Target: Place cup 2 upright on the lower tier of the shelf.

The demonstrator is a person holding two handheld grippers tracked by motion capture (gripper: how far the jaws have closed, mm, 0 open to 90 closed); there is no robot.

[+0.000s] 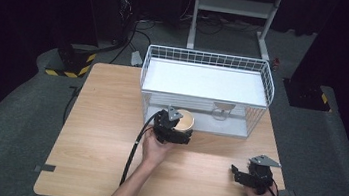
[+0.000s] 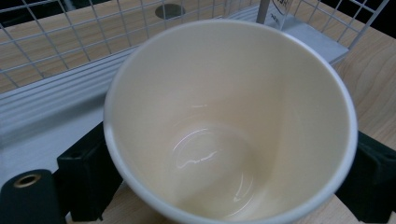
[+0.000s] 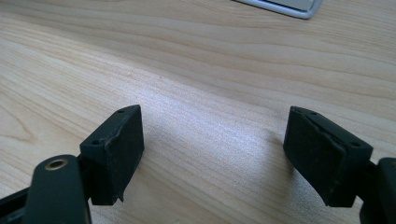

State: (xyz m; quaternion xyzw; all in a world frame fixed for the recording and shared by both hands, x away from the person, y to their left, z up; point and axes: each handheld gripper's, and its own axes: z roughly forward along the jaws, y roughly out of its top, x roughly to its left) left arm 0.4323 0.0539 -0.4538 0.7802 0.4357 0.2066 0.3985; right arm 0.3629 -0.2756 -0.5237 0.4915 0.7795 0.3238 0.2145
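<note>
Holding cup (image 2: 229,121), left gripper (image 1: 173,129) nears rack (image 1: 265,79) edge

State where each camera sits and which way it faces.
High view: above the person's side, looking forward and down on the table; forearms and both grippers show.
Left gripper view: on the left gripper, looking into the cup between its jaws.
Right gripper view: on the right gripper, facing bare tabletop past open jaws.
Shared: cup, wire basket.

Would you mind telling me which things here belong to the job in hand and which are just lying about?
In the job:
- cream cup, gripped in the left claw
- white wire rack, just beyond the cup

Lying about:
- right claw, open over bare table
- metal stand on the floor behind
</note>
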